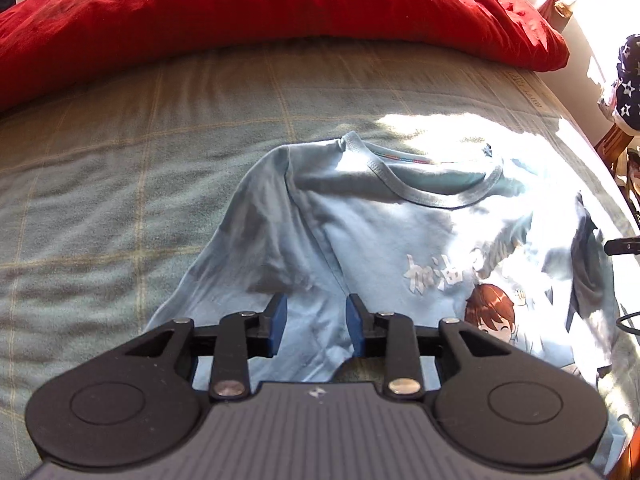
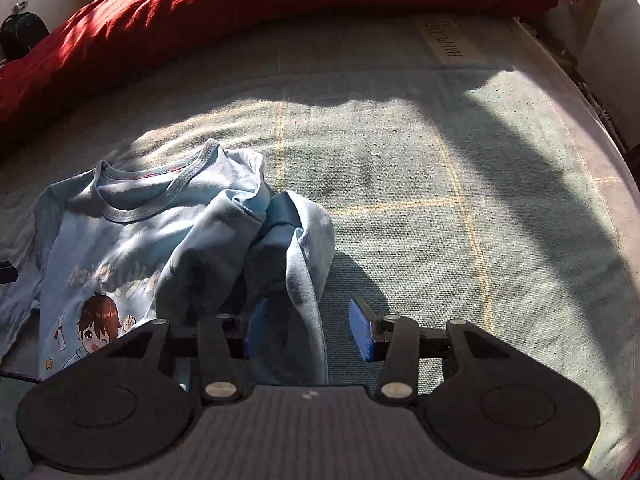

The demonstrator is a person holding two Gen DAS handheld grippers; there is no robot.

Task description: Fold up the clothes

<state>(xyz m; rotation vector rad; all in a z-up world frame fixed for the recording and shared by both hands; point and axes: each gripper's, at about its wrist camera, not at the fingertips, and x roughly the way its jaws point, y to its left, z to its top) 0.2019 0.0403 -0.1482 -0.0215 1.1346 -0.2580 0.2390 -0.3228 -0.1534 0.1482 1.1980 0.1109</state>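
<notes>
A light blue T-shirt [image 1: 360, 232] with a cartoon print lies front up on the bed, collar away from me. In the left wrist view its left sleeve is spread flat, and my left gripper [image 1: 316, 304] hovers just above the shirt beside that sleeve. Its blue pads [image 1: 280, 320] stand apart with nothing pinched. In the right wrist view the same T-shirt [image 2: 120, 232] has its other sleeve [image 2: 296, 240] bunched and folded inward. A strip of that sleeve runs between the fingers of my right gripper [image 2: 308, 308], whose jaws stand wide and do not press on it.
The bed has a grey-green checked sheet [image 2: 440, 160]. A red quilt [image 1: 280, 8] is heaped along its far side. A star-patterned dark cloth [image 1: 630, 80] hangs past the bed's right edge. Bare sheet lies left of the shirt in the left wrist view.
</notes>
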